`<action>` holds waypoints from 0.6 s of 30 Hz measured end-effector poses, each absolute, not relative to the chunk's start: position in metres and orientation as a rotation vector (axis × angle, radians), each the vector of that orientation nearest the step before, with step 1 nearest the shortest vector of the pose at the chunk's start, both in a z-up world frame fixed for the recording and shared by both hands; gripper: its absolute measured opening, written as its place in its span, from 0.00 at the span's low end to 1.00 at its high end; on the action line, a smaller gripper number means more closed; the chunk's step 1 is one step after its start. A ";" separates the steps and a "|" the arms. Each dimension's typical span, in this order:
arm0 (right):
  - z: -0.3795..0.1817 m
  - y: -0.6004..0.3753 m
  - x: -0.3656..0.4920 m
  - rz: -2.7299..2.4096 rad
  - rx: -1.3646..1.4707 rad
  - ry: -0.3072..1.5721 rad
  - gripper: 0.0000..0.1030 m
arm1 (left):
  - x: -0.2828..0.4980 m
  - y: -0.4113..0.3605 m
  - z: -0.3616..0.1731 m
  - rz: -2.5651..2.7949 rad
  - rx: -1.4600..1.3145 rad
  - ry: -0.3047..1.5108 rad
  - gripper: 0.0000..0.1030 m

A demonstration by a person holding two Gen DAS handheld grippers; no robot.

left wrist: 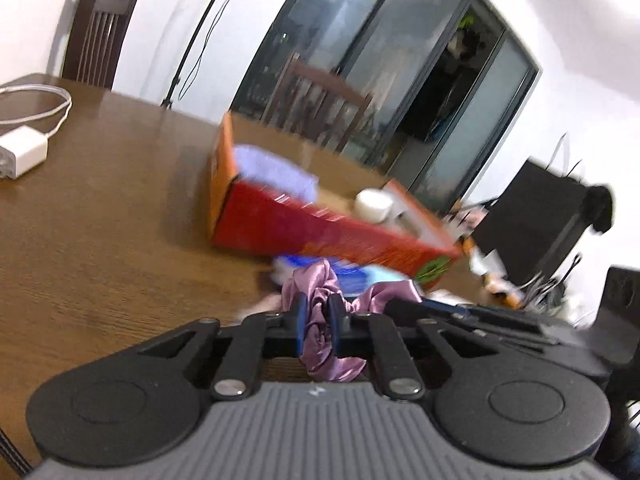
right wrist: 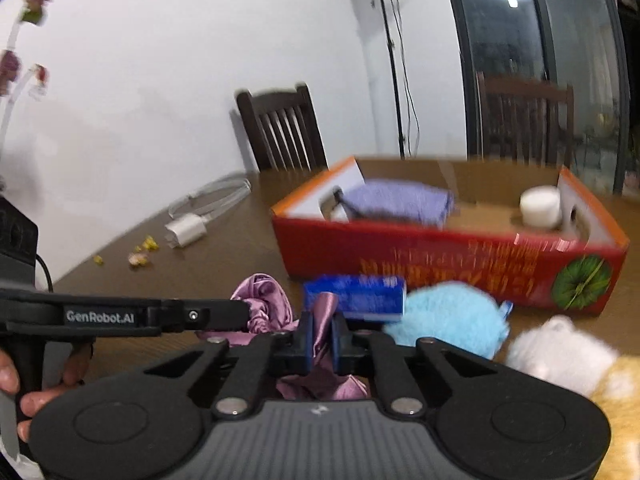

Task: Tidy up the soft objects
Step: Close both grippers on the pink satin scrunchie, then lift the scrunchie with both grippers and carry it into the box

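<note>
A purple satin scrunchie (left wrist: 318, 346) lies bunched on the brown table (left wrist: 120, 220) in front of a red cardboard box (left wrist: 320, 236). My left gripper (left wrist: 318, 312) is shut on one fold of it. In the right wrist view my right gripper (right wrist: 322, 336) is shut on another fold of the same scrunchie (right wrist: 324, 312), and the left gripper (right wrist: 242, 314) reaches in from the left onto its crumpled end. The right gripper (left wrist: 400, 305) shows at the right in the left wrist view. The box (right wrist: 440, 252) holds a lilac cloth (right wrist: 400, 200) and a white roll (right wrist: 540, 206).
A blue packet (right wrist: 356, 296), a light blue plush (right wrist: 452, 320), a white plush (right wrist: 560, 352) and a yellow plush (right wrist: 620, 392) lie by the box. A white charger with its cable (right wrist: 186, 232) and small scraps (right wrist: 140, 258) sit at the left. Dark chairs (right wrist: 280, 128) stand behind. A hand (right wrist: 8, 380) holds the left gripper's handle.
</note>
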State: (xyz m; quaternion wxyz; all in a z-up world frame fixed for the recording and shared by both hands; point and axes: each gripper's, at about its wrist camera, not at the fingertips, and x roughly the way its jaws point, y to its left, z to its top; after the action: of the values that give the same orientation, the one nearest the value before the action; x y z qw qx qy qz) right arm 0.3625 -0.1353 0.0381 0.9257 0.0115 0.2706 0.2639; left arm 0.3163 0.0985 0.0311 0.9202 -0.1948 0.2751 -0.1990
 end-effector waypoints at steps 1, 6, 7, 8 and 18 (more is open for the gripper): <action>0.046 -0.140 0.351 0.549 0.017 0.529 0.09 | 0.306 0.096 0.038 -0.411 -0.407 0.549 0.12; 0.064 -0.182 0.301 0.590 0.022 0.491 0.09 | 0.246 0.059 0.053 -0.449 -0.417 0.520 0.12; 0.063 -0.190 0.292 0.586 0.022 0.498 0.09 | 0.236 0.047 0.049 -0.475 -0.416 0.536 0.12; 0.060 -0.197 0.283 0.581 0.013 0.505 0.09 | 0.228 0.036 0.044 -0.504 -0.411 0.558 0.12; 0.040 -0.257 0.221 0.589 0.092 0.576 0.46 | 0.182 -0.022 0.011 -0.500 -0.194 0.640 0.11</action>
State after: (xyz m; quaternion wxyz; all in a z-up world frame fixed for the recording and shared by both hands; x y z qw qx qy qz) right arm 0.2207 -0.2573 0.0404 0.9153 0.0448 0.2797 0.2863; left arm 0.1817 -0.0219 0.0110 0.9141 -0.0944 0.3107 -0.2429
